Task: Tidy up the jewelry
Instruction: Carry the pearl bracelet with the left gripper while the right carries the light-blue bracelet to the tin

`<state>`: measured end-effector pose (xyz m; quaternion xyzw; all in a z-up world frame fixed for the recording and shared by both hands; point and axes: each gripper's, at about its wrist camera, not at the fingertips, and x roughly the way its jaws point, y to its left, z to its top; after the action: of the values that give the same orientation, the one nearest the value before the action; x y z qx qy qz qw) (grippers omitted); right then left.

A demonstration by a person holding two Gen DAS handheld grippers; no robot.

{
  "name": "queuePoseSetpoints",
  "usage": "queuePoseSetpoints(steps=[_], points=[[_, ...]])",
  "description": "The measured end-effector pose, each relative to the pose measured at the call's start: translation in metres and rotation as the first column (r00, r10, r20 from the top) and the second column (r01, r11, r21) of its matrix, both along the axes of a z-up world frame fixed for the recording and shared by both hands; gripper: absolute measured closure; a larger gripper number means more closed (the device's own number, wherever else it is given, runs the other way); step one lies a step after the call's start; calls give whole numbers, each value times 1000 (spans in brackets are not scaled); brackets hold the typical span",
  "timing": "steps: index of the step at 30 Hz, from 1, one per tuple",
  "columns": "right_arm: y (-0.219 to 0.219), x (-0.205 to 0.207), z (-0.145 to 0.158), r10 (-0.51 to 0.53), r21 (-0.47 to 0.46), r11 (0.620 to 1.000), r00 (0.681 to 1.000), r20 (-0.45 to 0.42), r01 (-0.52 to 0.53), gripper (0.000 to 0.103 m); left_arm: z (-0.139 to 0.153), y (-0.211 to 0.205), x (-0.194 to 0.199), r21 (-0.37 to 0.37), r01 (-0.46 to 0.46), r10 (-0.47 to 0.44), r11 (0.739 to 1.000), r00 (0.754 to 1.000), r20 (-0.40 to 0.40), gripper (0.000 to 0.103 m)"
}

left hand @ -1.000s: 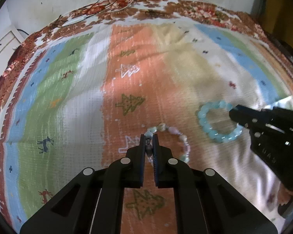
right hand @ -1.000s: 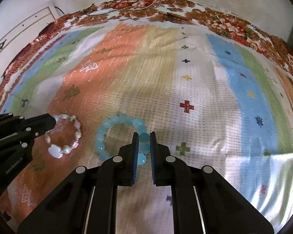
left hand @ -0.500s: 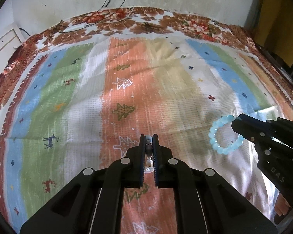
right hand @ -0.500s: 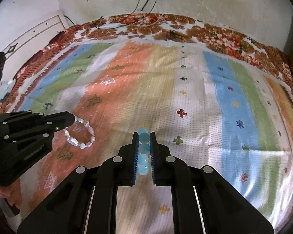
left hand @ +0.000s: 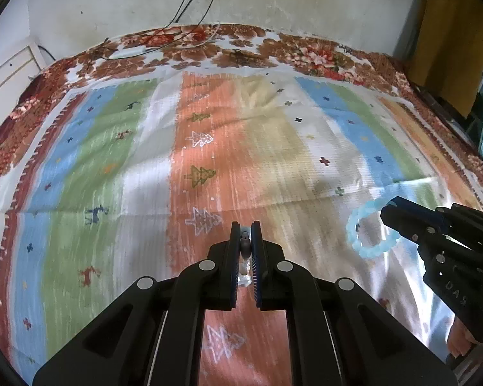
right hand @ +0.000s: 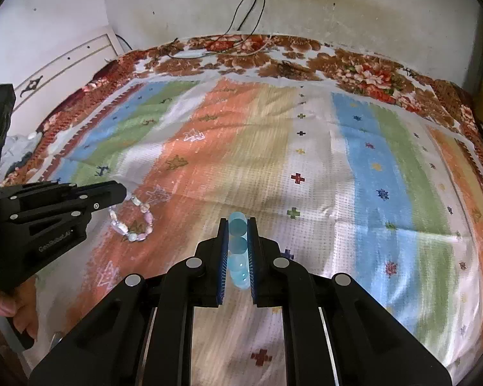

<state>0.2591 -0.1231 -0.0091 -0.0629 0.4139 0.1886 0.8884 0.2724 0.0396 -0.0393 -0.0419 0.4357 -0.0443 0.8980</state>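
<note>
Bracelets are both lifted: your left tool (left hand: pixel 245 236) pinches the pastel bracelet (right hand: pixel 132 222), your right tool (right hand: pixel 237 236) the blue bracelet (left hand: pixel 367 228); no storage spot shows.

The left gripper (left hand: pixel 245 234) pinches a beaded bracelet (left hand: pixel 244 263). At the right, the right gripper (left hand: pixel 390 209) holds a blue bracelet (left hand: pixel 357 234) above the striped cloth (left hand: pixel 112 167).

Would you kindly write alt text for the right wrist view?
The right gripper is shut on a pale blue bead bracelet above a striped blanket. At left, the left gripper holds a pastel bead bracelet.
</note>
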Motion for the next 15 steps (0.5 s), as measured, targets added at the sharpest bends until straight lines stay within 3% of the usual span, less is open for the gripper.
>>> queuePoseSetpoints(steps=[15], points=[[-8, -47, 26, 43, 37, 998, 998, 43, -44, 91, 28, -1, -53, -40, 12, -10, 999, 998, 57, 97]])
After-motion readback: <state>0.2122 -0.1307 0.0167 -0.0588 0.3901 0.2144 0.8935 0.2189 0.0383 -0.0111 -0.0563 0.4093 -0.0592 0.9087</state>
